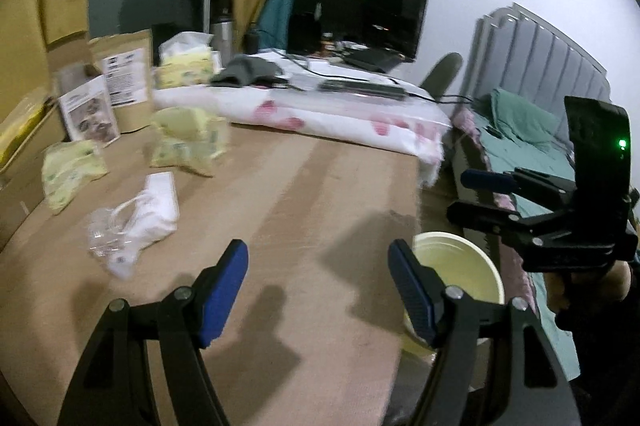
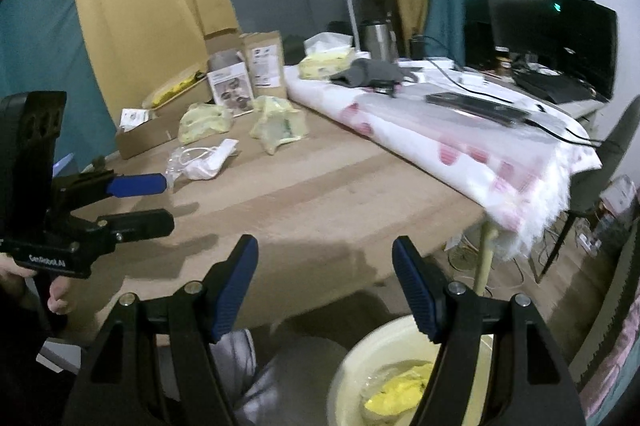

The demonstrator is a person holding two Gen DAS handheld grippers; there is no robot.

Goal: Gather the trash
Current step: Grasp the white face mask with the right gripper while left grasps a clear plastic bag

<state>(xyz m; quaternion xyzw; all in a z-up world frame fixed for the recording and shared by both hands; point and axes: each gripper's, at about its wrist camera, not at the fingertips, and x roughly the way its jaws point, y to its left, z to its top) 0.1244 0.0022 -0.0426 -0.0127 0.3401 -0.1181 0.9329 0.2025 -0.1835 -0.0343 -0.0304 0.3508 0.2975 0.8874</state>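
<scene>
Trash lies on the brown table (image 1: 304, 193): a clear plastic bag with white packaging (image 1: 134, 222) and crumpled yellow wrappers (image 1: 188, 141) (image 1: 72, 171). In the right wrist view they show as the clear bag (image 2: 202, 157) and the wrappers (image 2: 278, 123) (image 2: 204, 121). A pale yellow bin (image 1: 480, 266) stands below the table's right edge; in the right wrist view the bin (image 2: 360, 358) holds yellow trash (image 2: 396, 398). My left gripper (image 1: 318, 290) is open and empty over the table. My right gripper (image 2: 325, 290) is open and empty above the bin.
Cardboard boxes and kraft pouches (image 1: 128, 77) stand at the table's far left. A white floral cloth (image 1: 320, 113) covers the back with a keyboard, cables, tissue box (image 1: 186, 61) and monitor (image 1: 360, 17). A bed (image 1: 520, 137) lies to the right.
</scene>
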